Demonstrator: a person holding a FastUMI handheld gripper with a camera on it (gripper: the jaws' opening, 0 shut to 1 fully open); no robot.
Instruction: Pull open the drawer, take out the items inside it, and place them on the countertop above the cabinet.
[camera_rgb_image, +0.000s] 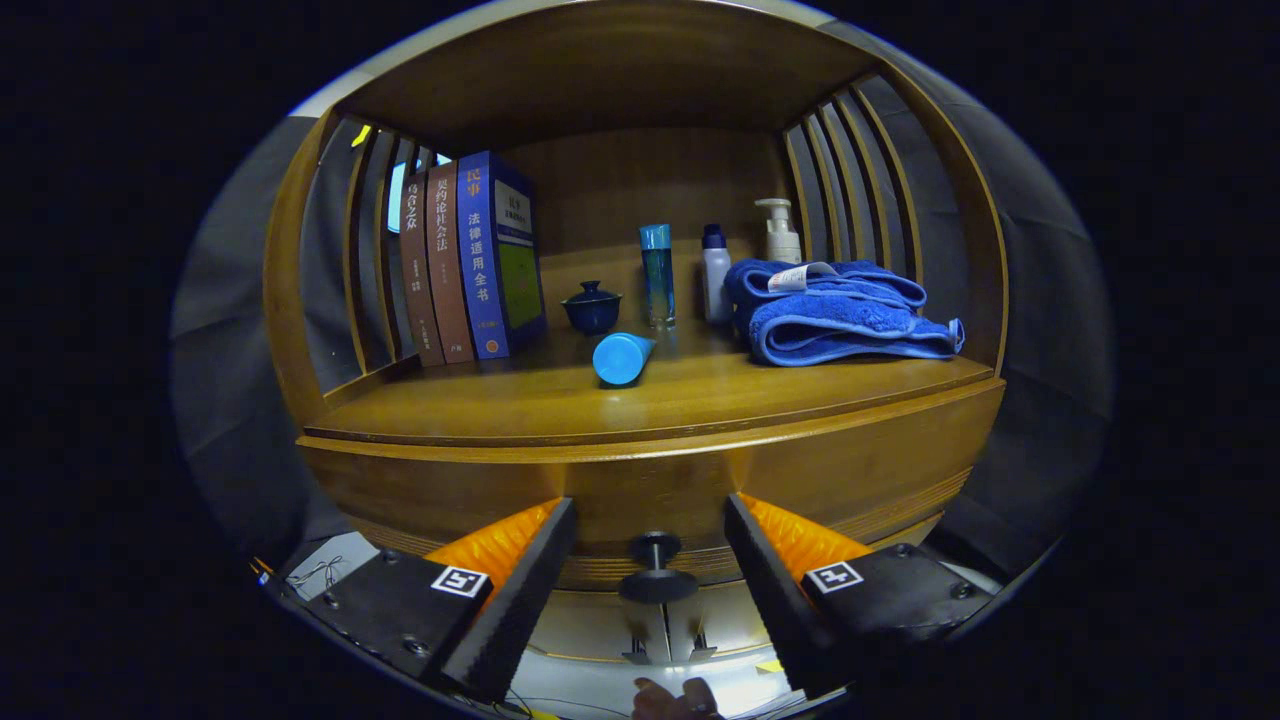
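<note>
The wooden cabinet's drawer front (650, 490) faces me, just under the countertop (560, 400). Its dark round knob (657, 583) sticks out between my two fingers, with a gap on each side. My gripper (650, 503) is open, its fingertips close to the drawer front and touching nothing. The drawer looks closed, so its inside is hidden. On the countertop a light blue tube (622, 357) lies on its side near the front edge.
Further back on the countertop stand three books (470, 265), a dark blue lidded cup (592, 306), a tall blue bottle (657, 275), a white bottle (715, 285) and a pump bottle (781, 232). A folded blue towel (840, 315) lies at the right. Slatted side walls enclose the shelf. A hand (675, 700) shows below the knob.
</note>
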